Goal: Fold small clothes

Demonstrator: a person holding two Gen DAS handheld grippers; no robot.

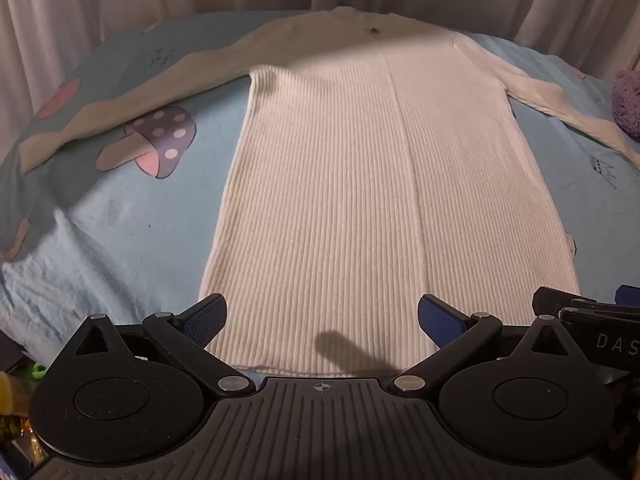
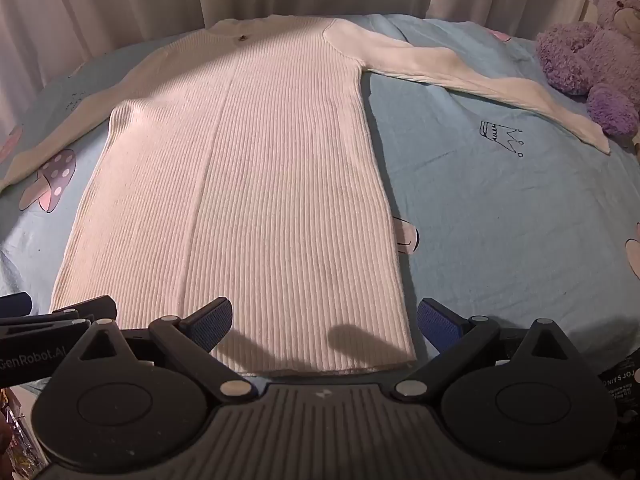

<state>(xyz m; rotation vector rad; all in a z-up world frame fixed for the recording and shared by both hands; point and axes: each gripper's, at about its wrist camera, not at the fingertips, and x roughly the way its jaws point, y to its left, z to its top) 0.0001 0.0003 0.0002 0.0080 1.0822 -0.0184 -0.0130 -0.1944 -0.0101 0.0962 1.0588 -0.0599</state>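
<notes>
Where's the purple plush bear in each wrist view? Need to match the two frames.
Left wrist: purple plush bear only as a sliver at the right edge, mid-height, mostly cut off, beyond the sweater's far sleeve.
Right wrist: bear sits in full in the upper right corner, by the sleeve cuff.
Shared landmark: the small crown drawing on the blue sheet, right of the sweater body.

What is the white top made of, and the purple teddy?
The white top looks like soft ribbed knit, maybe cotton or wool: fine lines run down it. The purple teddy looks like fuzzy plush, with curly, tufty fur.
</notes>
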